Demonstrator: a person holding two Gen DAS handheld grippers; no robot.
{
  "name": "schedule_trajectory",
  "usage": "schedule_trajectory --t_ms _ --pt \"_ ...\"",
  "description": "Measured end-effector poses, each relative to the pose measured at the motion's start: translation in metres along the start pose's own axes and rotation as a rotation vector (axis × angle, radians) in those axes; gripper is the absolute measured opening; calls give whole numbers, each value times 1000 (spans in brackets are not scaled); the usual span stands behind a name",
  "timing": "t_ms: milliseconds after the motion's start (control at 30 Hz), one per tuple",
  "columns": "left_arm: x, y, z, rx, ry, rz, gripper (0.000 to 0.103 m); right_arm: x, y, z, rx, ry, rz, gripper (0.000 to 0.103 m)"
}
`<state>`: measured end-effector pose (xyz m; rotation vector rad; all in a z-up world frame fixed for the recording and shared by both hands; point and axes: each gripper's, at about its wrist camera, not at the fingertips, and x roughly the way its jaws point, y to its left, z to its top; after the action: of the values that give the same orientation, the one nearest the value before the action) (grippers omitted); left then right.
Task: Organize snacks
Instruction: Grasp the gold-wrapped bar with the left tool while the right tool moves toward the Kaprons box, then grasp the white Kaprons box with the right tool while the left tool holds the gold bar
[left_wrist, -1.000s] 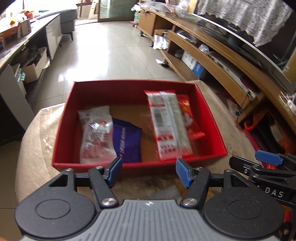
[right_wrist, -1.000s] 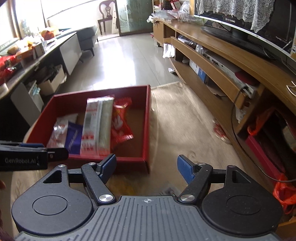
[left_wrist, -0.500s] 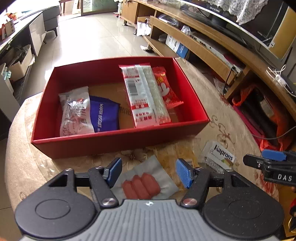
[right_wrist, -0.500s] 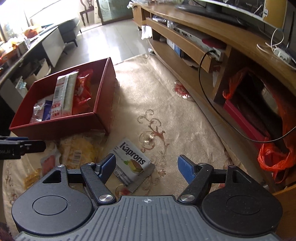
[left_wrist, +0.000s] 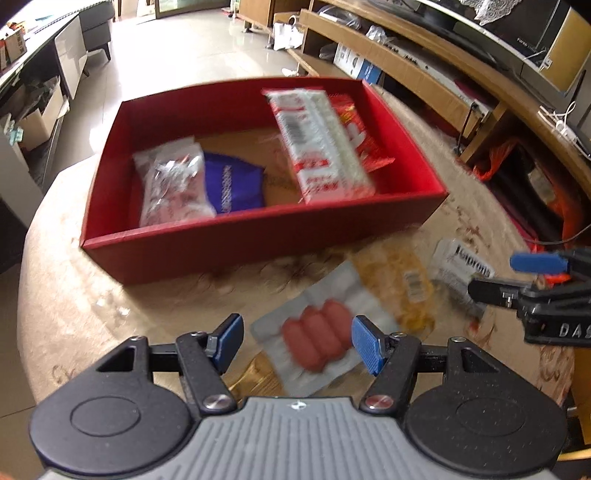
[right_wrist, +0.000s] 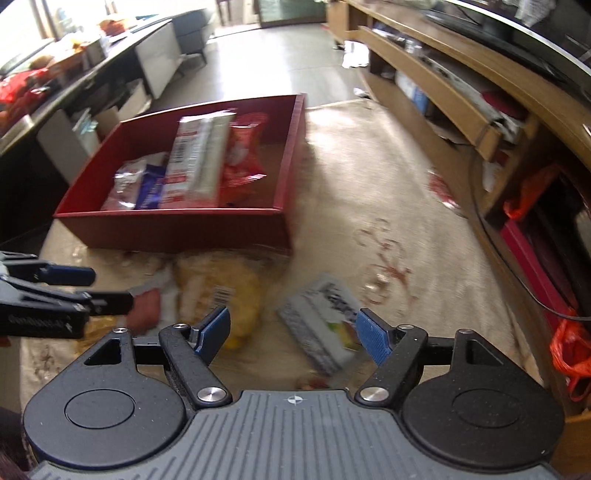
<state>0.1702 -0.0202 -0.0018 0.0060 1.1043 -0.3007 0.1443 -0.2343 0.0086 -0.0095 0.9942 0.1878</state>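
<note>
**Both grippers parted over loose snacks beside the red box**

Down on the patterned tablecloth (left_wrist: 92, 295), the left gripper (left_wrist: 297, 343) hangs with its 2 blue pads apart, grasping nothing; a clear sausage pack (left_wrist: 317, 339) with 3 pink sausages lies on the cloth below the gap. The right gripper (right_wrist: 293, 332) also has its jaws parted, and they have just been opening further; nothing is pinched, though a grey Kaprons packet (right_wrist: 325, 325) lies on the cloth beneath the gap, nearer the right pad. Between those 2 packs rests a yellow snack bag (left_wrist: 402, 284), its far end close to the front wall of the box.

Farther out stands the red box (left_wrist: 258, 240), open-topped, holding 4 packs. At its left lies a clear red-printed pouch (left_wrist: 171, 184), with a blue biscuit pack (left_wrist: 236, 184) just beside it and partly under its edge. Toward the right a long white-and-red packet (left_wrist: 321, 144) lies lengthwise, overlapping a red snack bag (left_wrist: 360, 136) that sits against the right wall. Brown box floor shows in the middle.
</note>
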Motion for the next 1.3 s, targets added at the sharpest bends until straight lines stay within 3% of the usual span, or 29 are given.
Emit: schedule_trajectory --t_ms 433,633,733,1067,1300 --pt "19 16 -34 149 111 -6 60 14 44 5 -89 52 66 82" --pt "16 12 -44 178 112 -7 59 18 50 10 -76 61 89 83" --pt "13 3 -49 207 107 15 48 19 54 12 -65 63 114 83" --pt "4 0 -60 195 112 9 38 28 67 25 -39 70 180 83" --pt "7 2 -57 184 114 5 38 40 52 30 -3 65 53 83"
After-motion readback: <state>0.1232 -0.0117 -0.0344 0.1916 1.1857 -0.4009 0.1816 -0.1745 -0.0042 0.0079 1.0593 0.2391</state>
